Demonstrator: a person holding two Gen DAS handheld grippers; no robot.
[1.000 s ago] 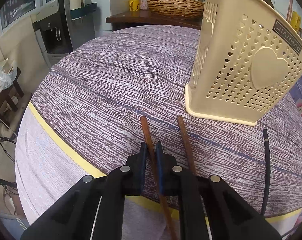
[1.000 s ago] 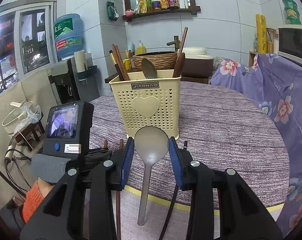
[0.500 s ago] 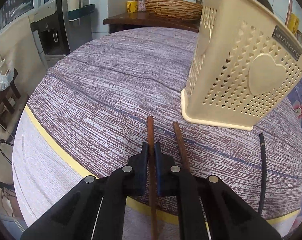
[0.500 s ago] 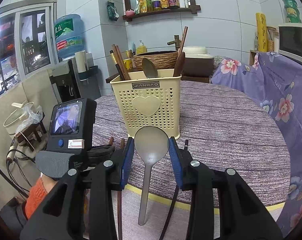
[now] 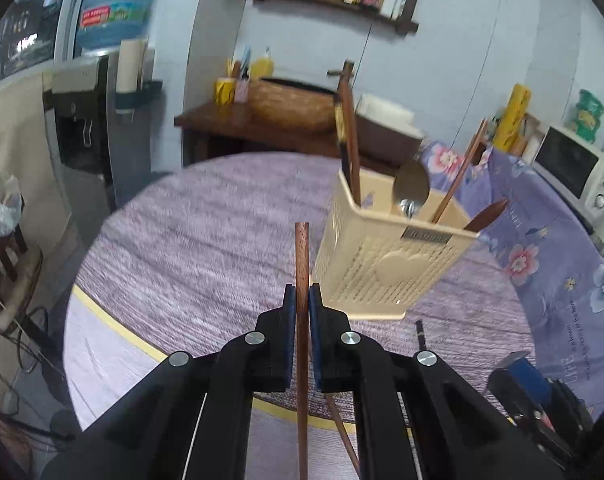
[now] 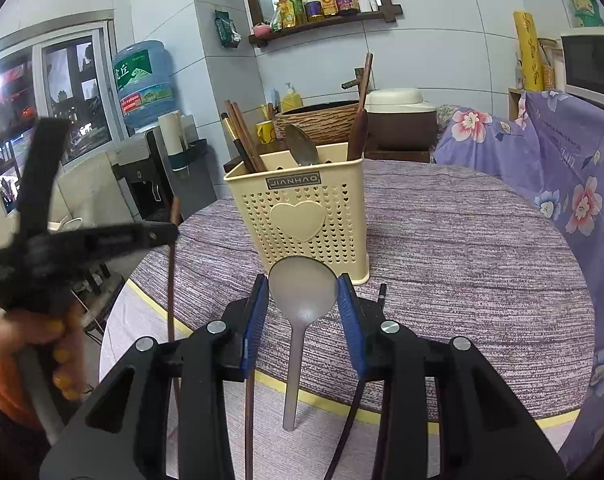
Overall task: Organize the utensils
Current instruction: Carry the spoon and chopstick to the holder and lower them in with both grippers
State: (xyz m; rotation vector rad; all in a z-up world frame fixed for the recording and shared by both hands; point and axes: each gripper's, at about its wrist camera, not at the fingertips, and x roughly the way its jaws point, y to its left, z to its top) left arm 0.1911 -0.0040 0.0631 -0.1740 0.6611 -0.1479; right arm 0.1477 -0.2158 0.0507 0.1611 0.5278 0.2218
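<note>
Several utensils already stand in the basket (image 5: 386,256) ahead of my fingers. My left gripper (image 5: 302,304) is clamped on a chopstick (image 5: 302,256), lifted. My right gripper (image 6: 304,300) hangs apart around the spoon (image 6: 302,300) on the table (image 6: 462,240); two chopsticks remain.

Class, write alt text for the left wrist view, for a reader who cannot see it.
The left tool is shut on a brown chopstick, held above a round purple table. Just right of it stands a cream basket holding chopsticks and a spoon.
</note>
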